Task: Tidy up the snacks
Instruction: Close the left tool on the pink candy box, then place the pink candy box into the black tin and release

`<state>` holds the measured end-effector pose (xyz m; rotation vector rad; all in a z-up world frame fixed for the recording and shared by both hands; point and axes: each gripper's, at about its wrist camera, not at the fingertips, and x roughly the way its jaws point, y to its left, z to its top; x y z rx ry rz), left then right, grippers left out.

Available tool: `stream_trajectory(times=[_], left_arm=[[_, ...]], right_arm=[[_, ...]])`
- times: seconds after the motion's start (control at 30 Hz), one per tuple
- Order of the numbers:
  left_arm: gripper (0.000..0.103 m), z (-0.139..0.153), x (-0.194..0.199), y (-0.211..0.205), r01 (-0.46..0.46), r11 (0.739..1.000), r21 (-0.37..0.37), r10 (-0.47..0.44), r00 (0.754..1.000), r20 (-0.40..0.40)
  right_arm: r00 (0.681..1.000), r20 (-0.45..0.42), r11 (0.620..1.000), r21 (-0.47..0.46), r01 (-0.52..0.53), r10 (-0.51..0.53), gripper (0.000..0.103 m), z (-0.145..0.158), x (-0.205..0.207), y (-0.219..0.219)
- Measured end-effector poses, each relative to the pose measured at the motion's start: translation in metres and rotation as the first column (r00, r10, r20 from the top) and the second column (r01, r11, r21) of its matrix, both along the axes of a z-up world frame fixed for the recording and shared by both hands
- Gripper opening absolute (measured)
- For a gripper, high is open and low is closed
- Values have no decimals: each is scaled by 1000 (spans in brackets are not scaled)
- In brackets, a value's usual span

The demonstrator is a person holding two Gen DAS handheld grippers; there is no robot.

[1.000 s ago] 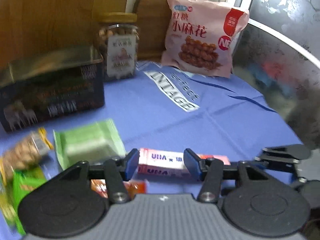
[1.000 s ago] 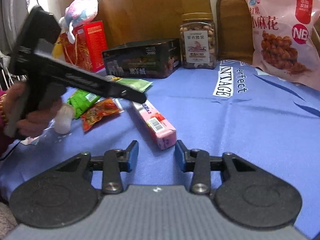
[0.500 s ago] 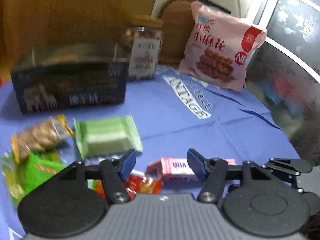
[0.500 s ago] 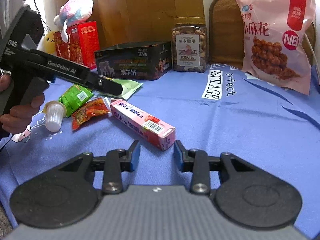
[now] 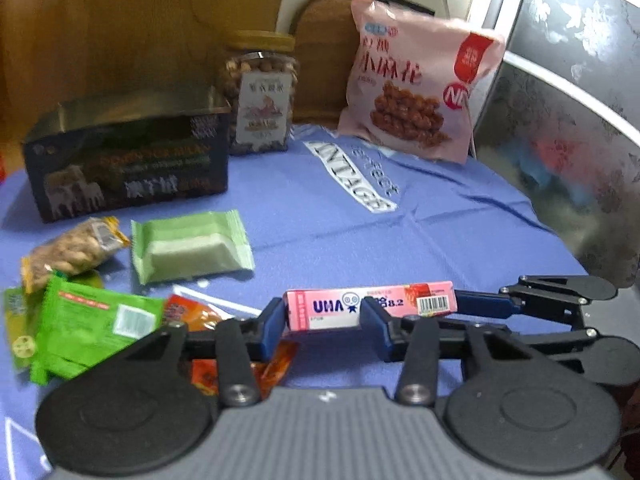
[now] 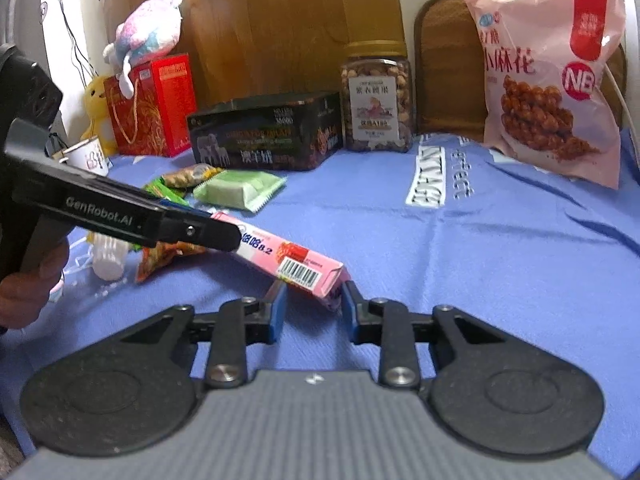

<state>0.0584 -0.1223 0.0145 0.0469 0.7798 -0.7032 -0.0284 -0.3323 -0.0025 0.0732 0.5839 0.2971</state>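
Note:
A long pink UHA candy box (image 5: 400, 304) (image 6: 296, 264) lies across the blue cloth (image 5: 360, 232) between both tools. My left gripper (image 5: 324, 320) is closing: its left pad touches the box's end, while the other finger crosses in front of the box, so nothing is clamped. From the right wrist view, the left gripper (image 6: 224, 236) reaches in over the far end, held by a hand (image 6: 28, 280). My right gripper (image 6: 312, 304) (image 5: 468, 314) is also closing. The box's near end sits between its pads with cloth showing on the left side.
Left of the box lie a green wafer pack (image 5: 192, 246), a peanut pack (image 5: 68, 248), a green packet (image 5: 92, 324), a red packet (image 6: 160, 256) and a jelly cup (image 6: 108, 256). At the back stand a dark tin (image 5: 128, 160), nut jar (image 5: 260, 92), pink bag (image 5: 416, 80) and red box (image 6: 156, 104).
The left gripper swung in onto the pink box's far end. The box's near end now sits between the right gripper's fingers. Both pairs of jaws have narrowed.

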Motion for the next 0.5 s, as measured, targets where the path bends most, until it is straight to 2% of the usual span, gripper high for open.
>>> stream_trajectory(times=[0.2, 0.3, 0.5], left_arm=[[40, 16, 9, 34, -88, 994, -58, 87, 996, -7], [40, 17, 16, 52, -128, 989, -67, 126, 992, -28], [40, 30, 30, 87, -191, 975, -111, 192, 981, 0]], right_arm=[[997, 58, 999, -3, -46, 46, 33, 18, 12, 20], [996, 62, 998, -7, -66, 67, 33, 19, 23, 34], [992, 58, 994, 10, -113, 113, 33, 22, 48, 61]])
